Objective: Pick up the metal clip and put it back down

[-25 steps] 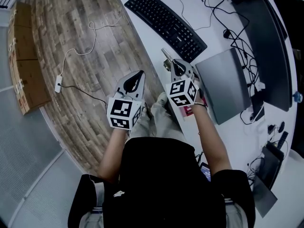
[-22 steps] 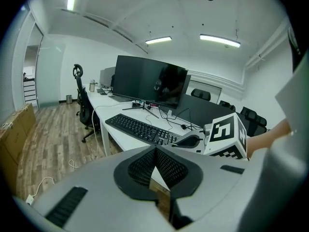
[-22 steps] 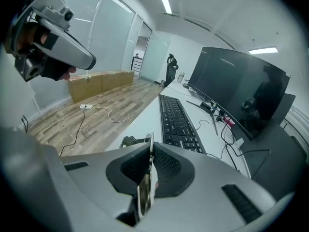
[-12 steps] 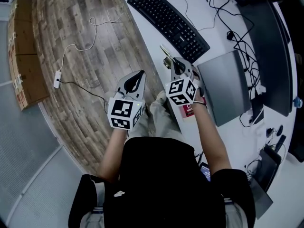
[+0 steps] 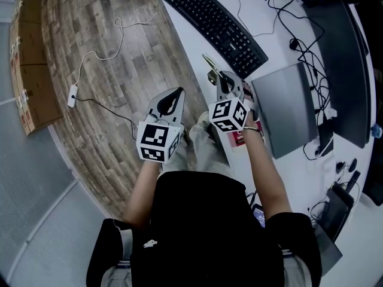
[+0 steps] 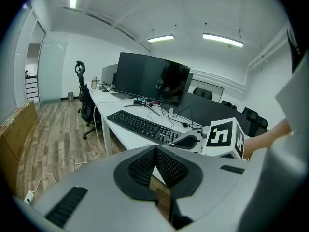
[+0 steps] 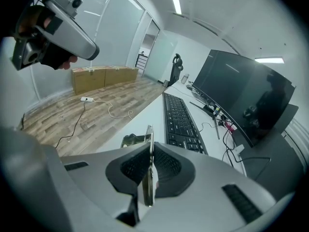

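The metal clip (image 5: 210, 69) is a thin silver piece held just over the white desk's (image 5: 191, 46) near edge, in front of the keyboard. My right gripper (image 5: 221, 82) is shut on it. In the right gripper view the clip's flat handle (image 7: 149, 151) stands edge-on between the black pads, and its folded body (image 7: 131, 140) sticks out beyond the tips. My left gripper (image 5: 172, 102) hovers off the desk over the wooden floor, to the left of the right one. Its jaws (image 6: 155, 152) meet at the tips with nothing between them.
A black keyboard (image 5: 216, 26) lies just beyond the clip. A closed grey laptop (image 5: 285, 107) sits right of my right gripper, with a dark monitor (image 5: 336, 58) and tangled cables behind. A red-and-white card (image 5: 239, 138) lies under the right wrist. A white cable (image 5: 96, 58) trails across the floor.
The right gripper has rolled slightly with the clip still in it. Both hands stay in about the same place.
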A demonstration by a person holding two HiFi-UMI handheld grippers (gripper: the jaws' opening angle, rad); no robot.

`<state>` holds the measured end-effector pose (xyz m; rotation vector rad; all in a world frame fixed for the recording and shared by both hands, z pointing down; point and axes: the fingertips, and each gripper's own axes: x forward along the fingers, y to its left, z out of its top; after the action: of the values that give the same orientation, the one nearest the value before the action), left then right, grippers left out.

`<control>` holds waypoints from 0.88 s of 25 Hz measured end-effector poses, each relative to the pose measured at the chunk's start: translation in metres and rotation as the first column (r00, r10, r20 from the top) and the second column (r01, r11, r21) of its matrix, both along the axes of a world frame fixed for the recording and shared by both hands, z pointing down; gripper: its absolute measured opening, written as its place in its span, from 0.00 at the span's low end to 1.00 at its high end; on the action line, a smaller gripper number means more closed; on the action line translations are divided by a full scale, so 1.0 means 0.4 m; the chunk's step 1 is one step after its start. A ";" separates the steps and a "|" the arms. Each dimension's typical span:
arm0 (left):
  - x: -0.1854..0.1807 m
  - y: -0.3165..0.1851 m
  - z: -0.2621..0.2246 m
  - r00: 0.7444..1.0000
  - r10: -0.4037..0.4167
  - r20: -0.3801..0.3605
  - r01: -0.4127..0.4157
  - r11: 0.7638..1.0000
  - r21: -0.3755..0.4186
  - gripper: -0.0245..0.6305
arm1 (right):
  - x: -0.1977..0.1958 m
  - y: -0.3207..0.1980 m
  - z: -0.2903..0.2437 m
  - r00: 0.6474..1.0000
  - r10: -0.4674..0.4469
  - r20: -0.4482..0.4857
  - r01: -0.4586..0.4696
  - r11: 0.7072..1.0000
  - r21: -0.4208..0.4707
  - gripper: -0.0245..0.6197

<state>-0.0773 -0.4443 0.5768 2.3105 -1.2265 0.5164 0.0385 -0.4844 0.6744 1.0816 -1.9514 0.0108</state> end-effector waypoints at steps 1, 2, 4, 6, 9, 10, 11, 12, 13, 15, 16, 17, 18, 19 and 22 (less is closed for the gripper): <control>-0.003 0.000 0.001 1.000 -0.002 0.001 0.002 1.000 0.000 0.06 | -0.001 0.000 0.000 1.000 0.000 0.001 0.000 1.000 0.001 0.08; -0.006 -0.001 0.001 1.000 -0.005 0.002 0.005 1.000 -0.001 0.06 | -0.002 0.000 0.000 1.000 0.000 0.002 0.000 1.000 0.002 0.08; -0.011 -0.003 0.003 1.000 -0.010 0.004 0.010 1.000 -0.002 0.06 | -0.004 0.002 0.002 1.000 -0.003 0.002 0.003 1.000 0.003 0.08; -0.016 -0.005 0.004 1.000 -0.015 0.006 0.015 1.000 -0.003 0.06 | -0.007 0.004 0.004 1.000 -0.009 0.000 0.009 1.000 0.003 0.08; -0.024 -0.005 0.007 1.000 -0.023 0.007 0.023 1.000 -0.005 0.06 | -0.014 0.009 0.008 1.000 -0.019 -0.004 0.019 1.000 0.001 0.08; -0.027 -0.005 0.008 1.000 -0.026 0.007 0.026 1.000 -0.005 0.06 | -0.017 0.011 0.010 1.000 -0.025 -0.009 0.025 1.000 -0.001 0.08; -0.029 -0.004 0.008 1.000 -0.028 0.008 0.028 1.000 -0.006 0.06 | -0.019 0.014 0.013 0.999 -0.032 -0.014 0.032 0.999 -0.003 0.08; -0.030 -0.004 0.009 1.000 -0.030 0.009 0.030 1.000 -0.006 0.06 | -0.021 0.015 0.015 0.999 -0.038 -0.019 0.038 0.999 -0.005 0.08; -0.031 -0.005 0.010 0.999 -0.030 0.011 0.030 1.000 -0.006 0.06 | -0.022 0.017 0.017 0.999 -0.042 -0.023 0.042 0.999 -0.007 0.08; -0.031 -0.007 0.010 0.999 -0.031 0.011 0.031 1.000 -0.005 0.06 | -0.023 0.018 0.022 0.998 -0.048 -0.027 0.047 0.999 -0.012 0.08; -0.032 -0.008 0.010 0.999 -0.031 0.010 0.031 1.000 -0.005 0.06 | -0.024 0.018 0.024 0.998 -0.050 -0.029 0.050 0.999 -0.014 0.08; -0.032 -0.008 0.010 0.999 -0.031 0.010 0.031 1.000 -0.005 0.06 | -0.025 0.018 0.026 0.998 -0.053 -0.031 0.053 0.998 -0.015 0.08; -0.033 -0.008 0.010 0.999 -0.031 0.011 0.031 1.000 -0.004 0.06 | -0.026 0.018 0.027 0.998 -0.056 -0.034 0.055 0.998 -0.016 0.08; -0.033 -0.009 0.009 0.999 -0.030 0.011 0.030 1.000 -0.004 0.06 | -0.026 0.018 0.028 0.998 -0.057 -0.035 0.056 0.998 -0.016 0.08; -0.031 -0.007 0.009 1.000 -0.029 0.009 0.029 1.000 -0.002 0.06 | -0.026 0.022 0.031 0.998 -0.058 -0.040 0.057 0.998 -0.017 0.08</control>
<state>-0.0897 -0.4470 0.5805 2.2869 -1.2613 0.5184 0.0281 -0.4757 0.6867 1.0072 -1.9420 -0.0265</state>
